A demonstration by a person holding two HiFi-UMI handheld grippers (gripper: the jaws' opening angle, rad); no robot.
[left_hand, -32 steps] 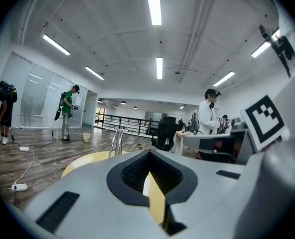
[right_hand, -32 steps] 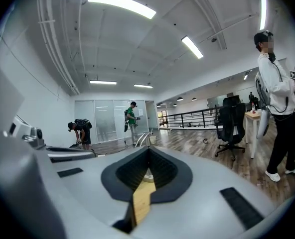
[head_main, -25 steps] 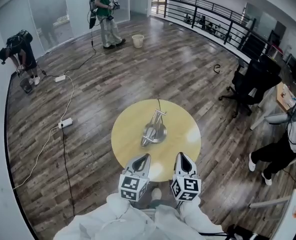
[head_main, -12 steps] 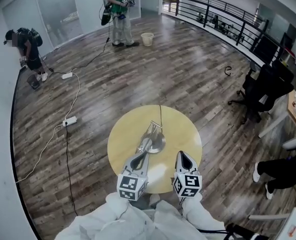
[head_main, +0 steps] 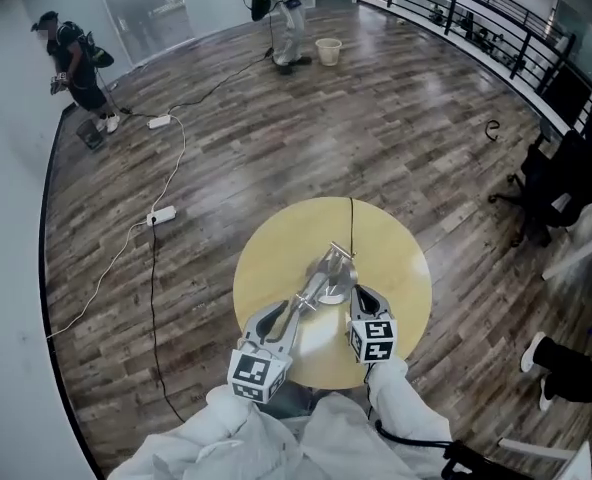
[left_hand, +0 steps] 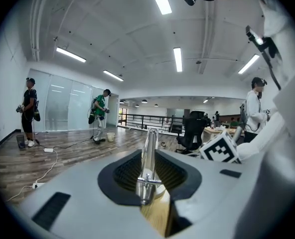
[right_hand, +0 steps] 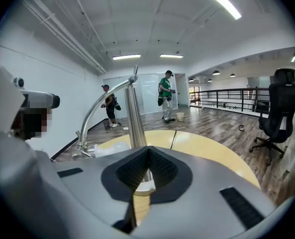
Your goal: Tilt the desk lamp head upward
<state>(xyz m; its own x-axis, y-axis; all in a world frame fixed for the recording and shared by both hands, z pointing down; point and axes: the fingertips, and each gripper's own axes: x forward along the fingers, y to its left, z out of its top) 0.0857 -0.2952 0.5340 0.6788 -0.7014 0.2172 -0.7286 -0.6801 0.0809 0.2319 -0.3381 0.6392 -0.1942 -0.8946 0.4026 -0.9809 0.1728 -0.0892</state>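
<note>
Now the desk lamp (head_main: 323, 288) stands with its round base about in the middle of the round yellow table (head_main: 401, 258), a little toward the near edge. Its black cord (head_main: 352, 218) runs from the base straight to the far edge. The upright pole rises from the base. From the top of the pole the curved chrome arm bends down toward the near-left edge, so the lamp head hangs low over the tabletop.

My left gripper (head_main: 278, 317) reaches in over the near-left edge and is at that low end of the arm. Its jaws have just been opening and now stand a small way apart. In the left gripper view the thin chrome rod with its little crossbar stands right in the gap between them. I cannot tell if the pads touch it.

My right gripper (head_main: 361, 296) is over the near edge, just beside the lamp base on its right side. Its jaws are together at the tips and hold nothing; in the right gripper view the pole stands just beyond them.

Far off on the wooden floor (head_main: 276, 138) two people stand near a pale bucket (head_main: 328, 50), and a white power strip (head_main: 161, 213) lies on the floor to the left of the table.
</note>
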